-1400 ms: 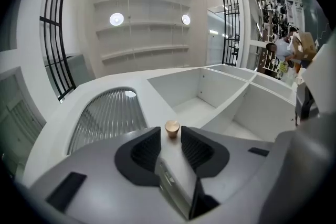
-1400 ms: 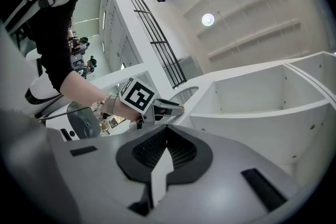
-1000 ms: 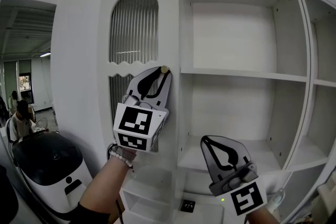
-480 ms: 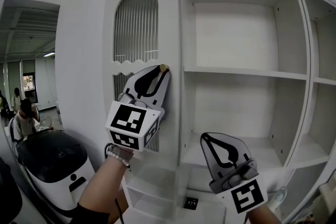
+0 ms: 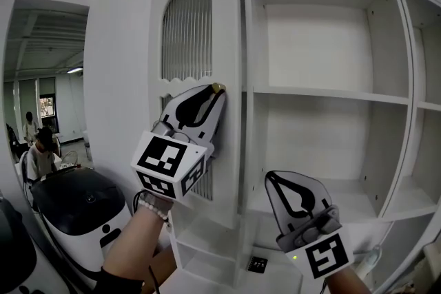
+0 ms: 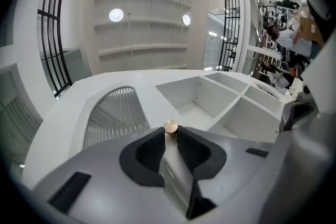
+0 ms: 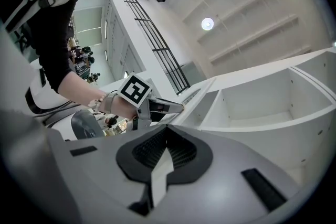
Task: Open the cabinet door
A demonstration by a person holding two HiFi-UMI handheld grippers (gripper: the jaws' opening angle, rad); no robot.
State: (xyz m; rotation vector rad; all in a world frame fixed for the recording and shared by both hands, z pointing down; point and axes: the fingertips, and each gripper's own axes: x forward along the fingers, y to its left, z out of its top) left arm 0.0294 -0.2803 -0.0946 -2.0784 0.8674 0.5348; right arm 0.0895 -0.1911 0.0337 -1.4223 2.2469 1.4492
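Compared with a second back, the door (image 5: 226, 17) has swung further out from the cabinet (image 5: 377, 79). Its face now looks narrower and more edge-on, and more of the left side of the room shows past it. The left gripper (image 5: 211, 94) has drifted a bit left along with it. The right gripper (image 5: 271, 180) sits in pretty much the same spot, low in front of the shelves.

The left gripper's fingers are clamped narrow on the small brass knob (image 6: 170, 126) at the door's free edge, about halfway up, just under the arched ribbed panel (image 5: 187, 31). You can see the knob poking out right between the pads in the left gripper view. The right gripper's fingers are pressed together at the tips with nothing in them.

The cabinet is all white. It has one big compartment split by a shelf board (image 5: 324, 93), with another column of shelves to the right. Below the door are a couple of small cubbies (image 5: 200, 244), and there's a little dark square thing (image 5: 256, 263) on the bottom ledge, but I can't tell what it is.

At the lower left stands a rounded black-and-white machine (image 5: 76, 206). Behind it an opening (image 5: 48, 79) looks into an office area with ceiling lights and a couple of people (image 5: 41, 148).
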